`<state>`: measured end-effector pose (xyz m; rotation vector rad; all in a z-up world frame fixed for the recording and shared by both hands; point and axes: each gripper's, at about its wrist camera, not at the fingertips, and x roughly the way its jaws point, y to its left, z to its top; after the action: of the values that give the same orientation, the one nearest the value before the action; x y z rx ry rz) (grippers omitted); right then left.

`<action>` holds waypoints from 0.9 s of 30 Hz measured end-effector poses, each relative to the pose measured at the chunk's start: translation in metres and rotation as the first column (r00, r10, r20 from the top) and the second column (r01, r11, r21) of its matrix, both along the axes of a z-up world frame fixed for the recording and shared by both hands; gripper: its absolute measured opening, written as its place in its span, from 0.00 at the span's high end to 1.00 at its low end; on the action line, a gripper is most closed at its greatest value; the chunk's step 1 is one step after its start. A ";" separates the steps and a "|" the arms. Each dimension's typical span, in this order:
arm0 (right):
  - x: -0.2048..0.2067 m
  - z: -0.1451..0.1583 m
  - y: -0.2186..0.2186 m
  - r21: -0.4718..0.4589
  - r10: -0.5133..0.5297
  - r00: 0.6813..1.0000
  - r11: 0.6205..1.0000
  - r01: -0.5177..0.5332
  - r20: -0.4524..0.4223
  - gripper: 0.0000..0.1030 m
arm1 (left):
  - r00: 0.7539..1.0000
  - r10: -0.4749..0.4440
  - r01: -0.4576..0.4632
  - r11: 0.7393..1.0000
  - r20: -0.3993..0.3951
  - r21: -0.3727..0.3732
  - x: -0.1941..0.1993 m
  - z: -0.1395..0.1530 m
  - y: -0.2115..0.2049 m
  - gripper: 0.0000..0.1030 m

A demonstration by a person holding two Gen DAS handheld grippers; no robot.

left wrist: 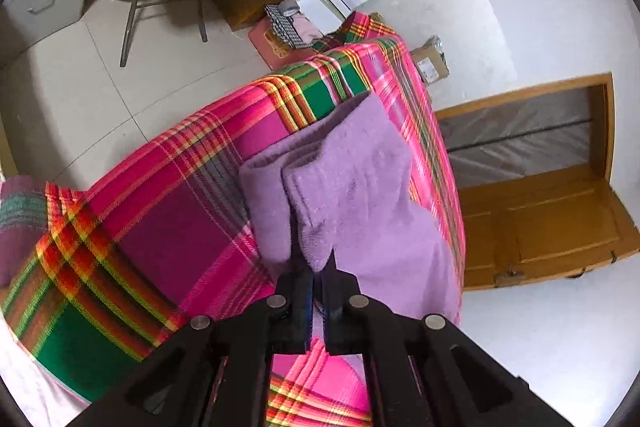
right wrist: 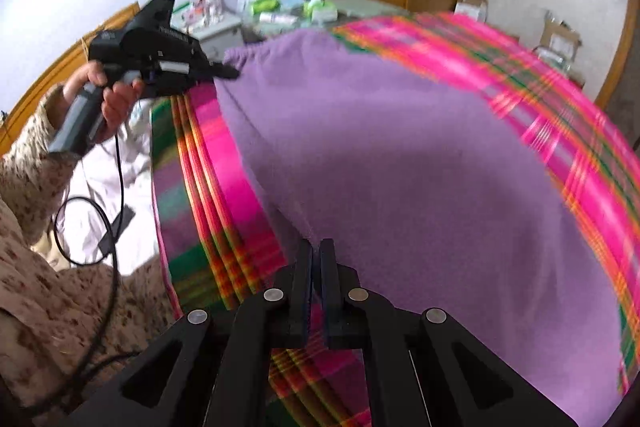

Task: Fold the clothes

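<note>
Left wrist view: the left gripper is clenched on a folded edge of the purple fleece garment, a soft, napped cloth lying on the plaid bedspread. Its long axis runs from near to far. Right wrist view: the right gripper is clenched on the garment's near edge; the pinch point is hard to make out. Motion blur smears the bedspread at right. The person's hand holds the left gripper at far left.
</note>
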<state>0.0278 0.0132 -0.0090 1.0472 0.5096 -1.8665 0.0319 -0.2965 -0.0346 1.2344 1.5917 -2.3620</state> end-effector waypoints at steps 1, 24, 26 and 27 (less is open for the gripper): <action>-0.002 -0.005 -0.002 0.013 0.006 1.000 1.000 -0.006 0.019 0.96 | 1.000 -0.007 0.007 1.000 0.001 -0.013 0.002 0.003 -0.001 0.94; -0.034 0.030 0.005 -0.089 -0.082 0.996 0.993 0.084 0.024 0.79 | 0.970 -0.243 0.241 0.953 0.007 -0.183 -0.100 0.040 -0.035 0.53; -0.046 0.030 0.012 -0.124 -0.135 0.989 0.982 0.142 0.065 0.79 | 0.969 -0.247 0.246 0.957 0.012 -0.151 -0.112 0.034 -0.036 0.53; -0.051 0.031 0.016 -0.134 -0.160 0.984 0.976 0.170 0.079 0.79 | 0.967 -0.254 0.254 0.957 0.017 -0.141 -0.117 0.031 -0.035 0.53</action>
<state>-0.0233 0.0290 0.0217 1.0820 0.2538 -1.9729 -0.0850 -0.3315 -0.0031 1.4850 1.3057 -2.5713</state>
